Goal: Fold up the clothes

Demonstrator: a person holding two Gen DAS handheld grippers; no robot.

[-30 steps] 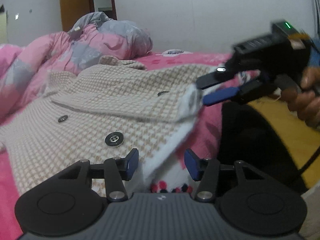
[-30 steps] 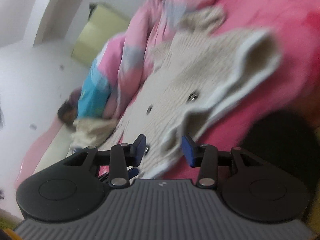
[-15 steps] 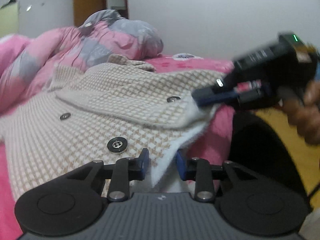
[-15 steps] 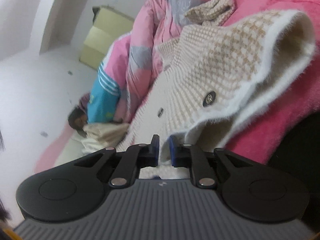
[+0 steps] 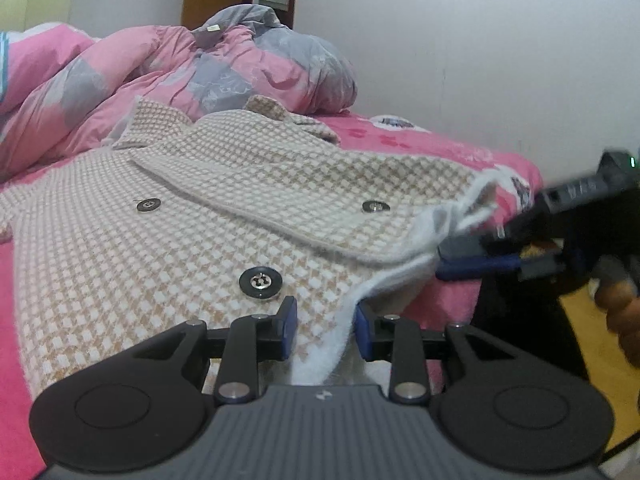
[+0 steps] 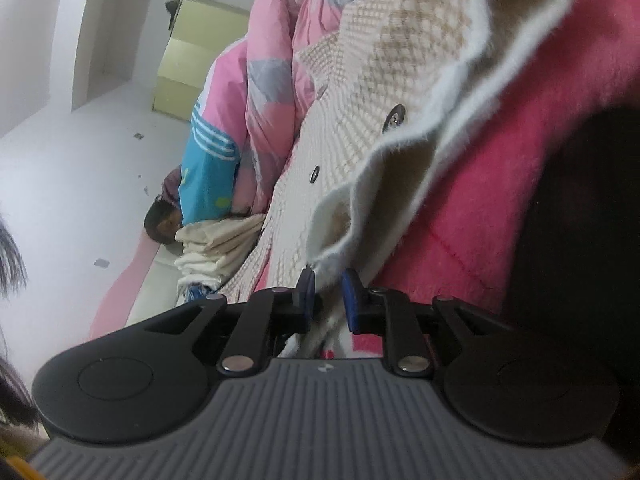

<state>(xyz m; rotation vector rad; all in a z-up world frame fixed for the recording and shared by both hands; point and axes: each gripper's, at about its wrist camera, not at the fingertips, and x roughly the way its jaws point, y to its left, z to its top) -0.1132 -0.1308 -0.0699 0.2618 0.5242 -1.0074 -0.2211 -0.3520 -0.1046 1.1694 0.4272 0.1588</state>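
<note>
A beige-and-white checked coat (image 5: 240,184) with metal buttons (image 5: 260,282) lies spread on the pink bed (image 5: 420,148). Its fluffy white hem runs between the fingers of my left gripper (image 5: 325,328), which is shut on it at the near edge. My right gripper (image 5: 452,260), held by a hand (image 5: 620,308), is shut on the coat's front corner at the right side of the bed. In the right wrist view the same coat (image 6: 400,60) stretches away, and its white edge is pinched in the right gripper (image 6: 328,300).
A pink-and-grey duvet (image 5: 160,76) is heaped at the head of the bed behind the coat. A blue striped garment (image 6: 208,168) and a cream cloth (image 6: 216,248) lie beyond the coat. The bed's edge drops to a yellow floor (image 5: 580,328) on the right.
Both grippers closed on the coat's edge. The right gripper moved down and to the right with the corner, and the lifted flap now lies lower and flatter.
</note>
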